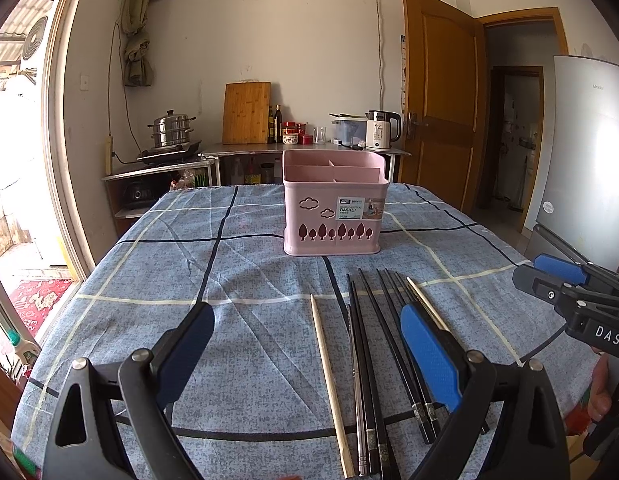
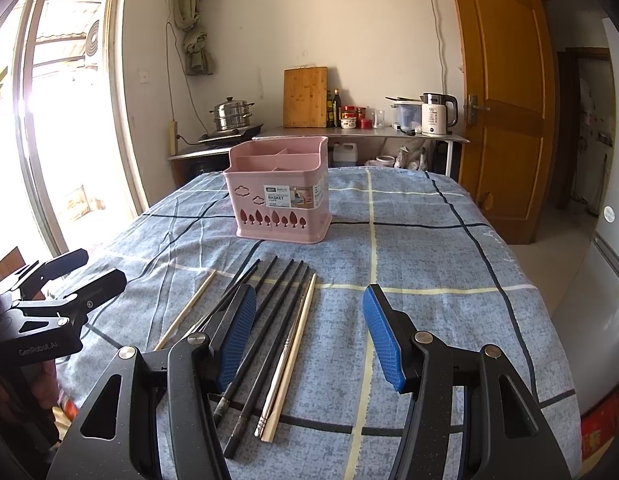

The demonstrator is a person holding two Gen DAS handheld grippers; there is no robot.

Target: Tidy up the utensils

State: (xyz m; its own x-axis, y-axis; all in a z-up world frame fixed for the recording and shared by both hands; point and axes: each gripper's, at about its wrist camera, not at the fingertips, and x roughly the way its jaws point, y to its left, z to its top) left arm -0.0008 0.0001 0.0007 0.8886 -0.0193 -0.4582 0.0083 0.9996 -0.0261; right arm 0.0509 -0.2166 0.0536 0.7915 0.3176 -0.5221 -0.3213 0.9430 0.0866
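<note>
A pink utensil basket (image 1: 335,204) is placed upright on the blue checked tablecloth (image 1: 229,264), slightly right of the centre of the left wrist view and left of centre in the right wrist view. Its inner compartments are seen from above, and nothing is seen inside them.

Below the basket, in the lower middle of both frames, a group of chopsticks is laid on the cloth. Several black chopsticks (image 1: 369,340) are lying close together, a metal chopstick (image 2: 285,364) is placed beside them, and one pale wooden chopstick (image 1: 329,380) is set a little apart on the left side of the group. Another wooden chopstick (image 2: 297,352) is lying just beside the metal one.

The left gripper (image 1: 305,344) is held wide open above the cloth, and nothing is held between its fingers. The right gripper (image 2: 309,336) is also opened wide over the chopsticks, and nothing is grasped by it.

At the back, a kettle (image 2: 437,114) and a cutting board (image 2: 305,98) are seen on a counter.
</note>
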